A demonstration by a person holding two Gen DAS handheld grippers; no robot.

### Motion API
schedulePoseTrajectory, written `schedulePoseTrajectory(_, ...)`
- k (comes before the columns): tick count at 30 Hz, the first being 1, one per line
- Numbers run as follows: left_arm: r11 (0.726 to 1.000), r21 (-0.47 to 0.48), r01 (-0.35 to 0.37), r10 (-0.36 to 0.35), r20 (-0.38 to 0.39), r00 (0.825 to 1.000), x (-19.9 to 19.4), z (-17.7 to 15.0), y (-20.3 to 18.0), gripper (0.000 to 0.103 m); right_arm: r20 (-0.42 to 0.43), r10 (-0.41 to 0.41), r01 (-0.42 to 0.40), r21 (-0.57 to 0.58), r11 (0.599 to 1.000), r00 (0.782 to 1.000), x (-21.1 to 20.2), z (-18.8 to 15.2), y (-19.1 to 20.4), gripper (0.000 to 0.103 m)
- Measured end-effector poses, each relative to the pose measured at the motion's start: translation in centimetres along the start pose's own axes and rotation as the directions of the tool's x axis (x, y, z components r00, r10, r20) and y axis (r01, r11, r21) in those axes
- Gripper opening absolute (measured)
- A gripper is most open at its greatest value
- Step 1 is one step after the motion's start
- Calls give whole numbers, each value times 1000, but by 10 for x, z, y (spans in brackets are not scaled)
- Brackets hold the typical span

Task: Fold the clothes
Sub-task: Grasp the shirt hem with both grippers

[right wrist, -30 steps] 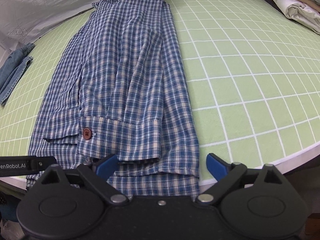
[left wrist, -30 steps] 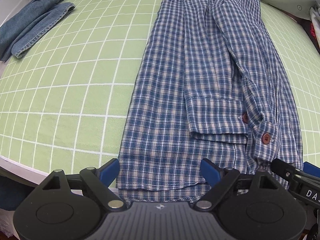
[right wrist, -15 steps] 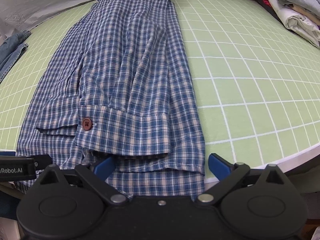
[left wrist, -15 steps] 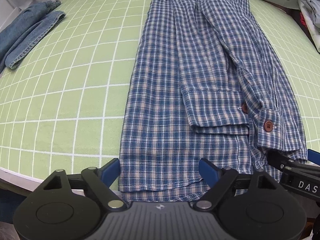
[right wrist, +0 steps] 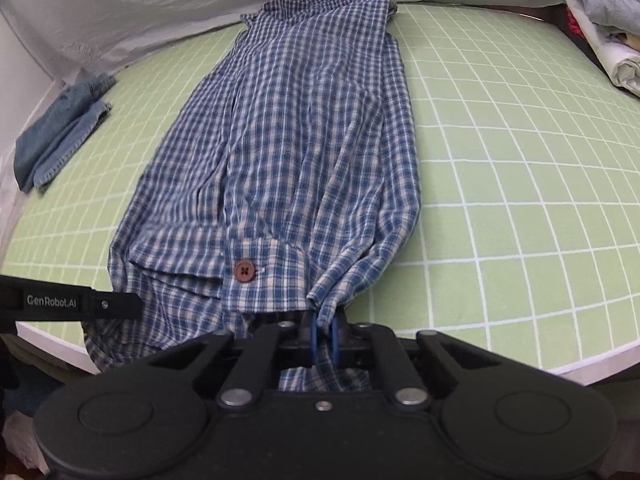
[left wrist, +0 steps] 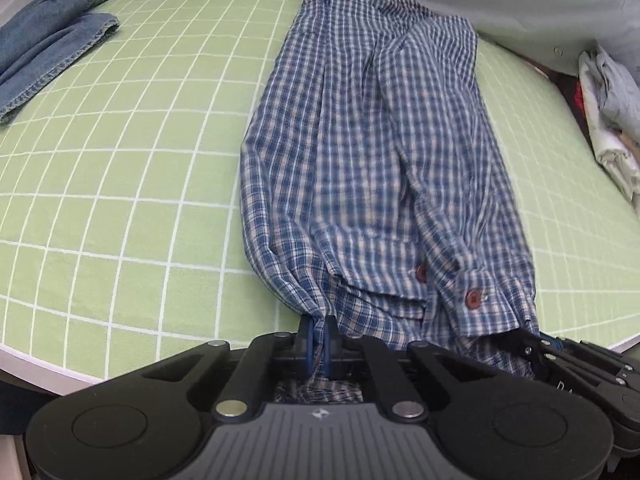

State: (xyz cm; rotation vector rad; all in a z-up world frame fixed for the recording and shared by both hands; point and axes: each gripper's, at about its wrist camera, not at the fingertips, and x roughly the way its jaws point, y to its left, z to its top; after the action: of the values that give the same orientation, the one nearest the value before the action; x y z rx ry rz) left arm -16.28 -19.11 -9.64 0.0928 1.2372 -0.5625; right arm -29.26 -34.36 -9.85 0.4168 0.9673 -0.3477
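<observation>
Plaid shirt point(left wrist: 372, 168) lies lengthwise on green gridded surface point(left wrist: 120, 184). Left gripper point(left wrist: 319, 338) jaws clenched on its near hem corner. Right gripper point(right wrist: 325, 336) jaws closing, pinching the other corner.

Shirt point(left wrist: 372, 152) on mat point(left wrist: 120, 184), jeans point(left wrist: 44, 52) left

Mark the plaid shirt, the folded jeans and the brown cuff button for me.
plaid shirt point(right wrist: 304, 128): right wrist view, middle of the body.
folded jeans point(left wrist: 48, 52): left wrist view, middle of the denim.
brown cuff button point(right wrist: 245, 271): right wrist view, its centre.
</observation>
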Motion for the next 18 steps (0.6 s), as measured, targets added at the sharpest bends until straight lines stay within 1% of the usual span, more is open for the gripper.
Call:
schedulePoseTrajectory(4, 998, -35, 60, -57, 82, 995, -20, 27, -14, 4, 91, 25, -24, -9, 1000, 996, -20, 27, -5, 7)
schedulePoseTrajectory(7, 996, -43, 84, -77, 148, 986, -28, 50, -23, 4, 157, 42, -40, -16, 999, 987, -26, 52, -9, 7)
schedulePoseTrajectory(10, 995, -48, 82, -71, 206, 976, -37, 69, -30, 4, 202, 65, -63, -13, 998, 977, -26, 75, -15, 7)
schedulePoseTrajectory(13, 995, -59, 80, -64, 244, 968, -42, 86, -32, 4, 229, 80, -81, -5, 997, 970, -24, 94, -23, 7)
schedulePoseTrajectory(18, 994, -79, 75, -52, 263, 963, -30, 116, -31, 5, 244, 98, -106, 21, 994, 965, -13, 121, -34, 7)
